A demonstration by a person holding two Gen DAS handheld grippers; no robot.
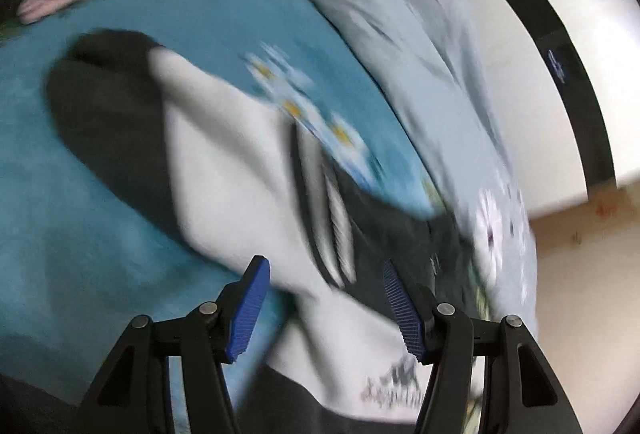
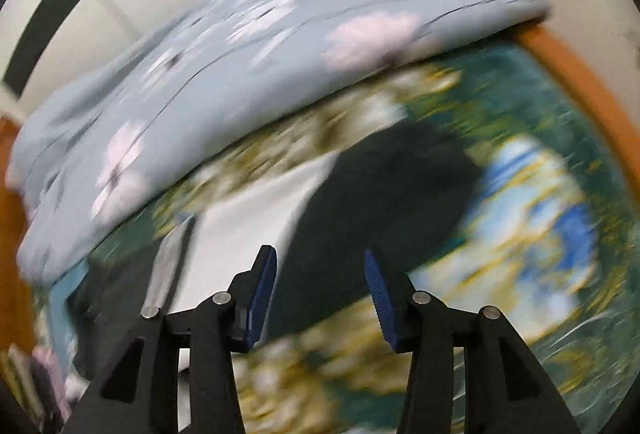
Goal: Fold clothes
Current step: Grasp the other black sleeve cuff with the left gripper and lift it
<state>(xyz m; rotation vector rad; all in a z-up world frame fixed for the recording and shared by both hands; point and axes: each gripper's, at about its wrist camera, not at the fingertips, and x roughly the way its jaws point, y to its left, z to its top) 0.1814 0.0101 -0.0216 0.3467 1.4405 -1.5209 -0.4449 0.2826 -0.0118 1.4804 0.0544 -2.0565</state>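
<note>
Black-and-white shirt (image 1: 240,169) lies unfolded on bed sheet (image 1: 100,193); folding barely begun. Left gripper (image 1: 324,298) & right gripper (image 2: 320,290) both wide, empty.

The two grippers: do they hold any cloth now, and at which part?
Nothing is held. The left gripper and right gripper are both open above the white-and-black garment.

White-and-black garment (image 1: 240,173) lies spread on bedspread (image 1: 60,193).

Black-and-white garment (image 1: 232,169), teal floral bedspread (image 1: 60,161)
</note>
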